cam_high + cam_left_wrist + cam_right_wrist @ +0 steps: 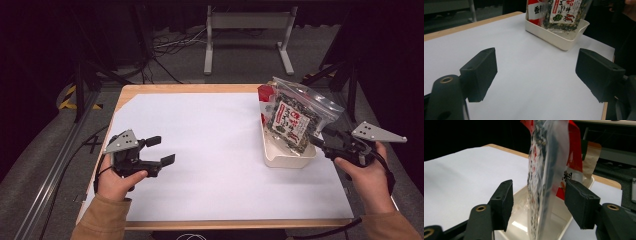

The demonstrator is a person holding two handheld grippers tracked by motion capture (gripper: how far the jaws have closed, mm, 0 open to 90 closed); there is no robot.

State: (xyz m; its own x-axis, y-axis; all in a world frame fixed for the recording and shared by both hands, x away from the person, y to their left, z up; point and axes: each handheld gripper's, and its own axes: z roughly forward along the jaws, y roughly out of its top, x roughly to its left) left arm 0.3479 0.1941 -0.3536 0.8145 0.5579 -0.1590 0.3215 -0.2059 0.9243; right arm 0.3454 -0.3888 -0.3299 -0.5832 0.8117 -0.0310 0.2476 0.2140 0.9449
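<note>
Now, at the frame's right, the right gripper (539, 202) has its fingers spread around the clear snack bag (295, 117), leaving it propped upright in the white tray (290, 159); lower left, the left gripper (159, 150) hangs open and empty.

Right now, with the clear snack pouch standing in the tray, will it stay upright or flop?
The clear snack pouch looks thin and floppy, probably light. It leans against the red packet in the white tray, so it may tip sideways. The right hand-held gripper stands open around it.

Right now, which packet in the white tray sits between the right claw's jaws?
The clear zip bag of dark dried bits, not the red packet behind it; the right claw stands open around it.
</note>
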